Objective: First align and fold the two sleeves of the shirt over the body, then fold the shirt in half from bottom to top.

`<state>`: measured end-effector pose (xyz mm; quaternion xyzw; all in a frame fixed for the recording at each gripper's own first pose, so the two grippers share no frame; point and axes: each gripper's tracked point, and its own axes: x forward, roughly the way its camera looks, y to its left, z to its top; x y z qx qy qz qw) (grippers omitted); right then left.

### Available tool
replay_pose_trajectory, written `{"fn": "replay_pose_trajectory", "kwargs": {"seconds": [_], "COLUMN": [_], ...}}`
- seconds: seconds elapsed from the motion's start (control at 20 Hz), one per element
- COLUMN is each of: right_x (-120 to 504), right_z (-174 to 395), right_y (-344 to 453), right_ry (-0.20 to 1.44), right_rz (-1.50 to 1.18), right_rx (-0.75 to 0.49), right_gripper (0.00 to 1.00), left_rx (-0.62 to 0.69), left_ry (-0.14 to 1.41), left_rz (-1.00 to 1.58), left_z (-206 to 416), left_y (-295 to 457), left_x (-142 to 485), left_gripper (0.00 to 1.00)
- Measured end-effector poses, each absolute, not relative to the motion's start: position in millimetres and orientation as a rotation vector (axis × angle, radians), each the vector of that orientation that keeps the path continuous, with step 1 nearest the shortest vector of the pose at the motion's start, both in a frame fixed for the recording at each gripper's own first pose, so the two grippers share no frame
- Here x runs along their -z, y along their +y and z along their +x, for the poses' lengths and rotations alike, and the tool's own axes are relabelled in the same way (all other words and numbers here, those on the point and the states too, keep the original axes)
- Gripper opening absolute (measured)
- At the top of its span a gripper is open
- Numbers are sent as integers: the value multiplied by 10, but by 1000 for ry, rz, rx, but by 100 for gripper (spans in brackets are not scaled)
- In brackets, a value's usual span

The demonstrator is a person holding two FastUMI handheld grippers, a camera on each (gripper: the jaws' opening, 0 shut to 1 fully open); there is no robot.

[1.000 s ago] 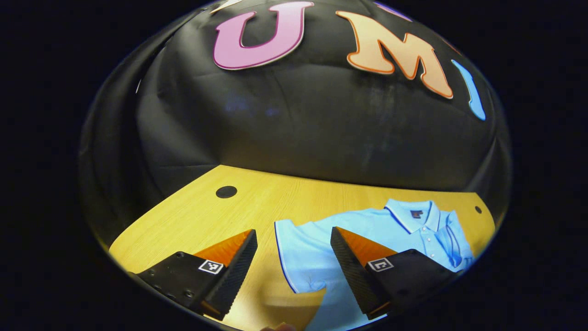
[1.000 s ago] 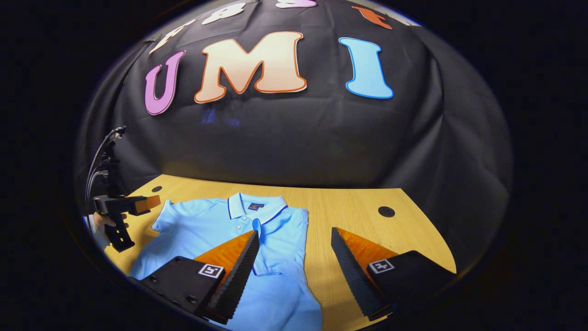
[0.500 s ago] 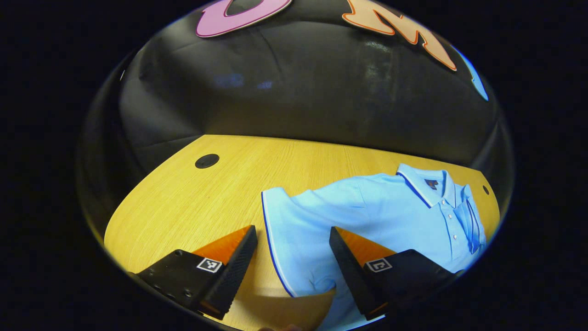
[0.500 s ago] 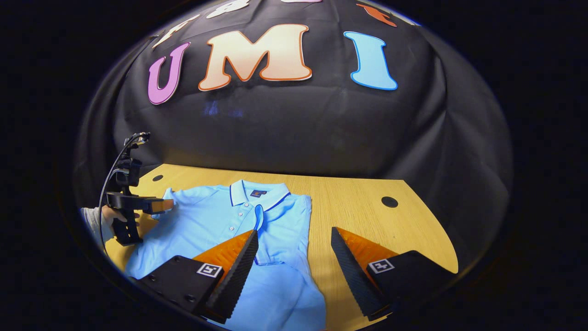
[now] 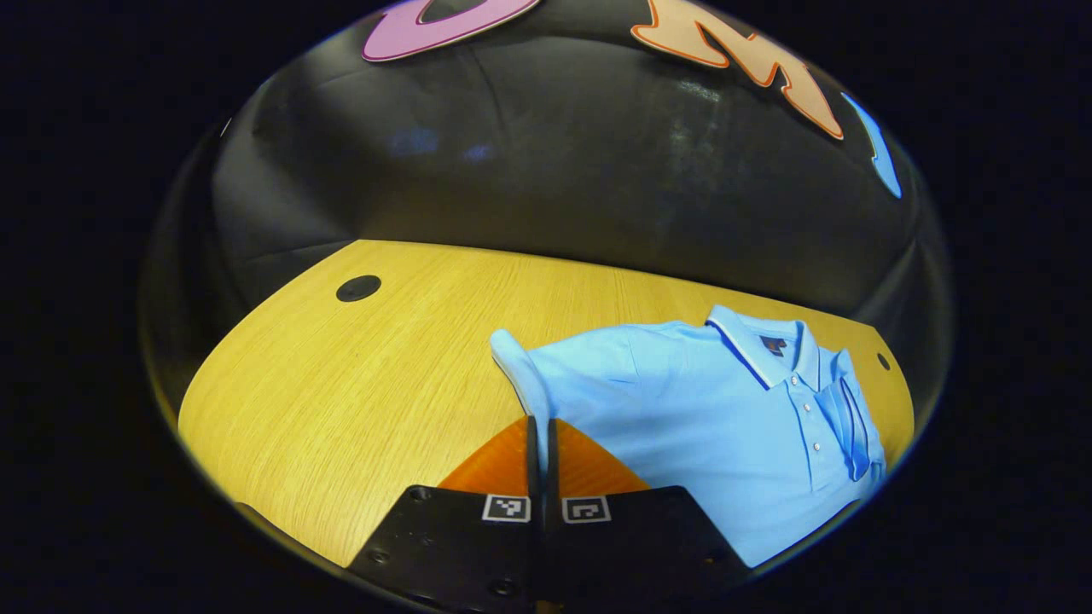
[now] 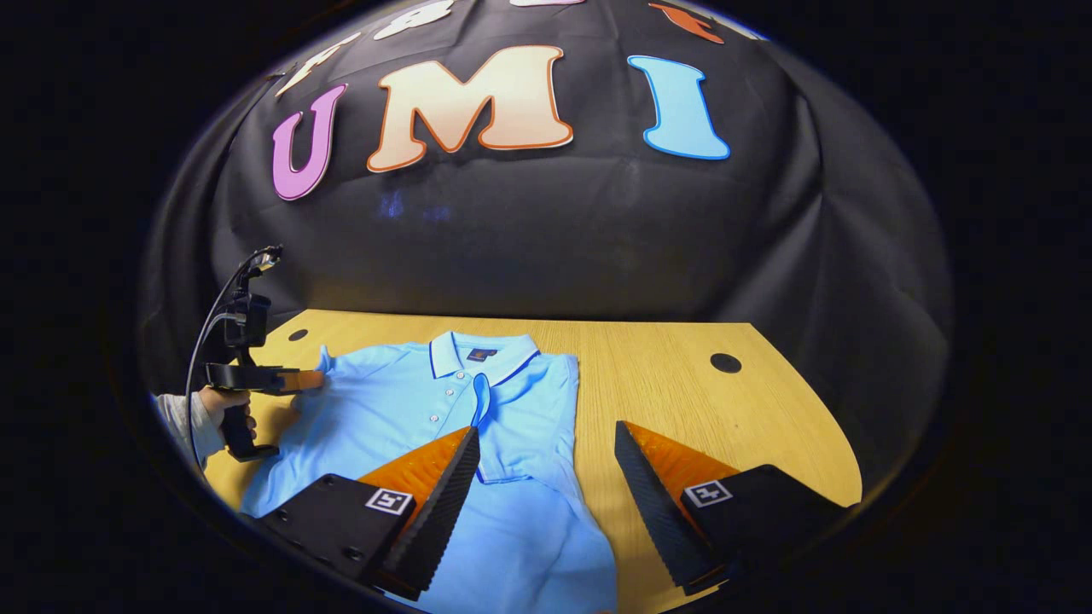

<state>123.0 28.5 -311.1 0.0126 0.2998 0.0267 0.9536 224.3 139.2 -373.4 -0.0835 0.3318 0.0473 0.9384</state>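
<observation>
shirt [image 6: 401,409]: light blue, dark-blue-and-white trim on collar and sleeve edge, white buttons, small dark neck label | table [image 5: 341,375]: yellow wood grain, black round holes | wall [image 6: 529,239]: black cloth | sleeve [image 6: 183,418] of person: white

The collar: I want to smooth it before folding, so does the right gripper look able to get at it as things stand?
Probably yes. The right gripper is open and empty above the shirt, and the collar lies uncovered ahead of it. The left gripper is off at the sleeve, not between.
</observation>
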Motion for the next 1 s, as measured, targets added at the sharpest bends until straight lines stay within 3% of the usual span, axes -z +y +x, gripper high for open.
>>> {"fn": "replay_pose_trajectory", "kwargs": {"seconds": [0.15,0.45,1.0], "right_x": [2990,2870,2782], "right_z": [1204,1093,1068], "right_y": [208,107,-33], "right_ry": [582,560,528], "right_rz": [17,47,24], "right_rx": [-48,-28,8], "right_gripper": [97,99,99], "left_rx": [-93,37,195], "left_ry": [636,600,673], "left_rz": [-192,-180,-159], "left_z": [2267,2277,2135], "left_y": [1274,631,-240], "left_x": [3462,3019,3362], "left_gripper": [0,0,3]}}
